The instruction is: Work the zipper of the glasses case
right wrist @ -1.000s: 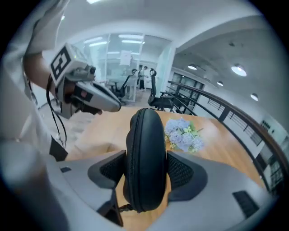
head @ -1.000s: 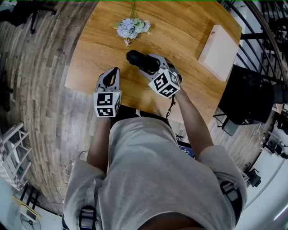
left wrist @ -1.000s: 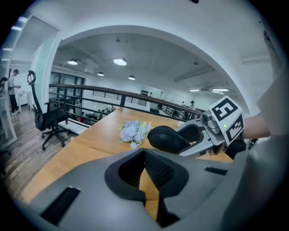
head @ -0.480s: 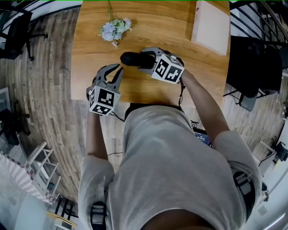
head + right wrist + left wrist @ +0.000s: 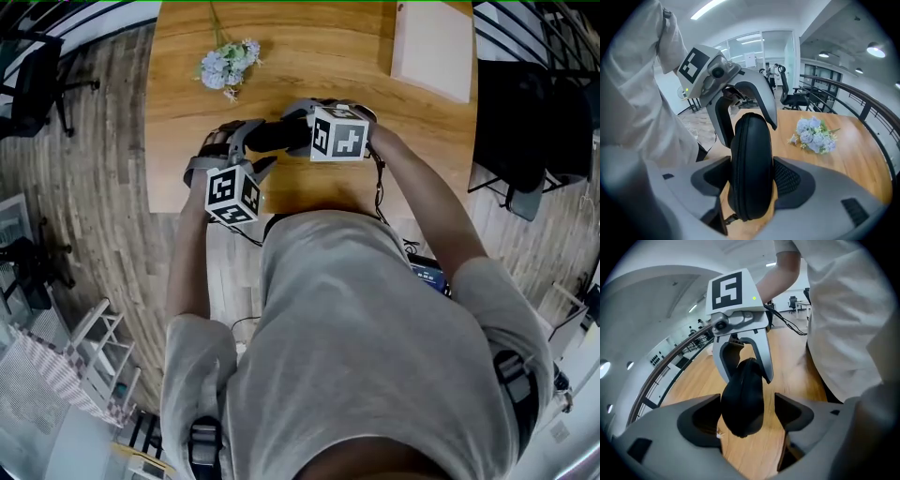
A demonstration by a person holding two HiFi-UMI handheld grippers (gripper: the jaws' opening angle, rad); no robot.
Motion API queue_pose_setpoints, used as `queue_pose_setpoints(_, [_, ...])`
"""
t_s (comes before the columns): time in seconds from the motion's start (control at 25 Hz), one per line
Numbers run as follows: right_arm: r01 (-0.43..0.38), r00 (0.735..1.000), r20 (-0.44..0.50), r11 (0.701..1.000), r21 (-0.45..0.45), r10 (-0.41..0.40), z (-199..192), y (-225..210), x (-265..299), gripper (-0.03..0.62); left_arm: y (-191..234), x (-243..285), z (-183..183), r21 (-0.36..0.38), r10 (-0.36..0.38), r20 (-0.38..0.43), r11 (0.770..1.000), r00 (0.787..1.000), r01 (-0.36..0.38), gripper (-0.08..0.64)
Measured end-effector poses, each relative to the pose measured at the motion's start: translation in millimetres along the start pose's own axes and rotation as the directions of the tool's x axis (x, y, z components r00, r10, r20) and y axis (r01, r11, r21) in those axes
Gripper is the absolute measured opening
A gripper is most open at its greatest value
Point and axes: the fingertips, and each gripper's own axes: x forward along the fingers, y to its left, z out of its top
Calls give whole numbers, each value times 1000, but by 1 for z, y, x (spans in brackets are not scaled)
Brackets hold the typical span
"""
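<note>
The black glasses case (image 5: pixel 272 136) is held above the wooden table (image 5: pixel 309 56), with my right gripper (image 5: pixel 292 134) shut on its right half. In the right gripper view the case (image 5: pixel 751 164) stands on edge between the pads, and its zipper pull (image 5: pixel 727 219) hangs at the near end. My left gripper (image 5: pixel 253 145) faces the right one from the case's other end. Its jaws are opening: in the left gripper view the case (image 5: pixel 743 399) sits between the fingers with a gap on each side.
A bunch of pale blue flowers (image 5: pixel 225 67) lies at the table's far left. A white flat box (image 5: pixel 431 47) rests at the far right. A black chair (image 5: pixel 525 122) stands beyond the right edge. The person's torso is close to the table's front edge.
My left gripper has risen from the table's front edge to the case's free end, and its jaws have spread around it. The right gripper has kept hold of the case.
</note>
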Motion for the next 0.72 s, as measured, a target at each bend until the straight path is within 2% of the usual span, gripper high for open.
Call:
queue_pose_setpoints(0.28, [0,999,-37,999,-32,-1,-5,2,1,299,-4,17,8,54,-27,-12,998,1000,28,337])
queue_pose_setpoints(0.4, [-8,998,-59,998,-64,4,-5,6,6,299,-10,23,6,58,-59,-27,996,998,61,337])
queue_pose_setpoints(0.56, [-9,998,-55,996,-90,4,-3,9,6,299,-10,22,4,5,-71,-8,997,997,71,296])
queue_pose_setpoints(0.72, [102,995,-8,989,-105,-103,0,-1,4,299,-4,21,-2,-130,-34,13,991,999,35,288])
